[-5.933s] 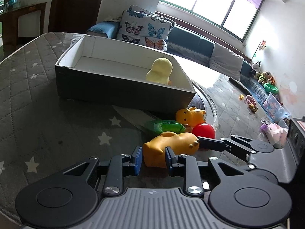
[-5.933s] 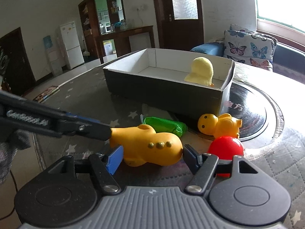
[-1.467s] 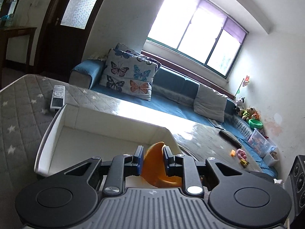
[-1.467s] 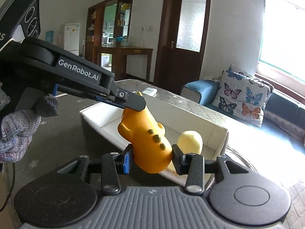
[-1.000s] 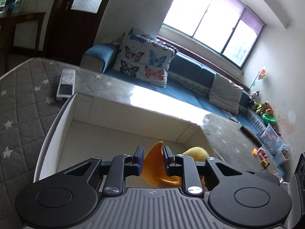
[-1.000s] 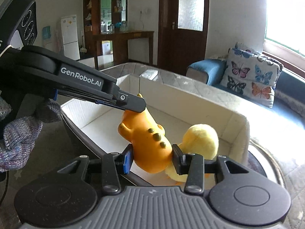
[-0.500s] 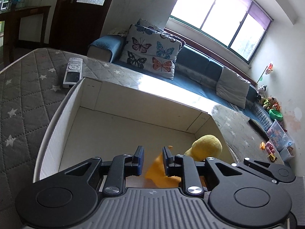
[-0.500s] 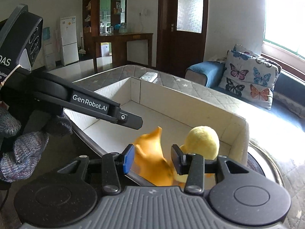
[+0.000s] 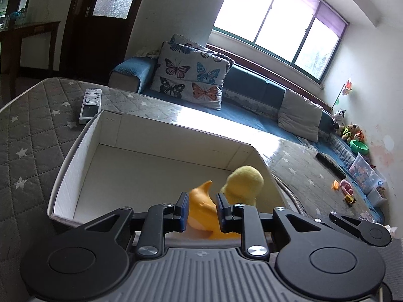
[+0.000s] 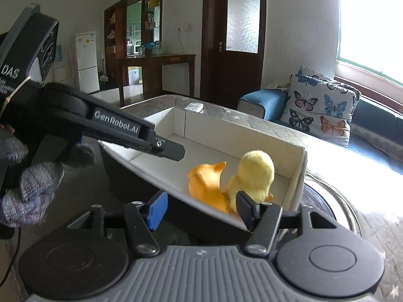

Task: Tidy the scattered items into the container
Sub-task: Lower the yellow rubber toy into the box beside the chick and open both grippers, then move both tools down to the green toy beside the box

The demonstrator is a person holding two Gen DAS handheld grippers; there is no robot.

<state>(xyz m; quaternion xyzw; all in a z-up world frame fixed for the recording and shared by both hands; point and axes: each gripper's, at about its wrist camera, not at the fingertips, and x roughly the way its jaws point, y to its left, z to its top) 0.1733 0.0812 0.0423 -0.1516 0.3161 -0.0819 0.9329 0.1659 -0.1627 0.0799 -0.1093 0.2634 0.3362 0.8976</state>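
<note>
The orange rubber toy point(image 10: 207, 187) lies inside the white-lined box point(image 10: 299, 166), blurred, beside the yellow plush duck point(image 10: 254, 176). My right gripper point(image 10: 199, 210) is open and empty above the box's near wall. My left gripper point(image 9: 200, 211) is open above the same wall; the orange toy point(image 9: 202, 207) shows between its fingers but below them, free in the box point(image 9: 75, 156), next to the plush duck point(image 9: 243, 185). The left gripper also shows in the right wrist view point(image 10: 168, 149), held by a gloved hand.
A white remote point(image 9: 90, 105) lies on the grey quilted table cover point(image 9: 32, 136) behind the box. A sofa with butterfly cushions point(image 9: 191, 83) stands beyond the table. A dark round plate point(image 10: 325, 209) lies right of the box.
Both grippers carried the orange toy over the box and let go of it. It has dropped in beside the plush duck. The right jaws have opened wide.
</note>
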